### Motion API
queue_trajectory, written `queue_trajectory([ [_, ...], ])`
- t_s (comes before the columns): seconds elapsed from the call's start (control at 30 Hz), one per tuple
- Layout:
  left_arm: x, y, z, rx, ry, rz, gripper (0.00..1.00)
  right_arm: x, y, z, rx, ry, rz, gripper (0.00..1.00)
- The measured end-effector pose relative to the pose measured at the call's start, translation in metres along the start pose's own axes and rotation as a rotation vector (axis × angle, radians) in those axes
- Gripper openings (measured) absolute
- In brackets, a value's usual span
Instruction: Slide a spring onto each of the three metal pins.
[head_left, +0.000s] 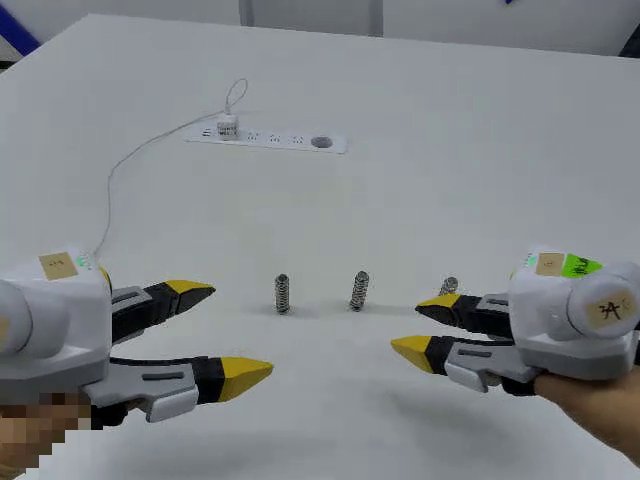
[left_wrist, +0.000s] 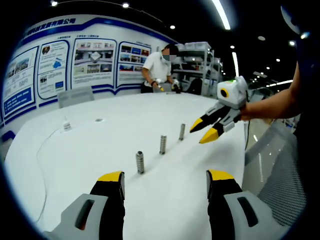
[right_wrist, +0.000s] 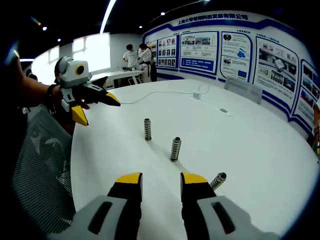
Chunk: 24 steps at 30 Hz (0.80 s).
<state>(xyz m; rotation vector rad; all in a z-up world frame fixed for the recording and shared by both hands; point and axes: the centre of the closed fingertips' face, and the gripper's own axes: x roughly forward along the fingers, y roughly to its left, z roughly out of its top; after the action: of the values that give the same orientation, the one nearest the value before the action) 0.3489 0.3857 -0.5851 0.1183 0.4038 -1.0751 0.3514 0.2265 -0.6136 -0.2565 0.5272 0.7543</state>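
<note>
Three short metal springs stand in a row on the white table: the left spring (head_left: 282, 293), the middle spring (head_left: 359, 290) and the right spring (head_left: 448, 287), whose base is hidden behind a finger of my right gripper. My left gripper (head_left: 235, 330) is open and empty, just left of the row. My right gripper (head_left: 408, 327) is open and empty, just in front of the right spring. In the left gripper view, the left gripper (left_wrist: 166, 176) faces the row (left_wrist: 163, 144). In the right gripper view, the right gripper (right_wrist: 162, 178) sits beside the leaning right spring (right_wrist: 218, 180).
A white power strip (head_left: 270, 138) with a plugged-in adapter and a thin cable (head_left: 130, 160) lies farther back on the table. People stand at a bench (left_wrist: 160, 75) in the background. A mesh chair back (right_wrist: 40, 165) is near the table edge.
</note>
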Motion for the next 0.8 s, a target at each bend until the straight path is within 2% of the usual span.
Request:
queue_trajectory([
  [0.27, 0.003, -0.002, -0.004, 0.003, 0.012, -0.007, 0.68, -0.02, -0.021, -0.016, 0.026, 0.005, -0.041, 0.38],
  [0.57, 0.003, -0.001, -0.009, 0.002, 0.026, -0.007, 0.69, -0.034, -0.03, -0.025, 0.018, -0.006, -0.047, 0.48],
  [0.8, 0.004, -0.001, -0.015, -0.008, 0.035, -0.004, 0.69, -0.043, -0.034, -0.027, 0.041, -0.039, -0.049, 0.54],
])
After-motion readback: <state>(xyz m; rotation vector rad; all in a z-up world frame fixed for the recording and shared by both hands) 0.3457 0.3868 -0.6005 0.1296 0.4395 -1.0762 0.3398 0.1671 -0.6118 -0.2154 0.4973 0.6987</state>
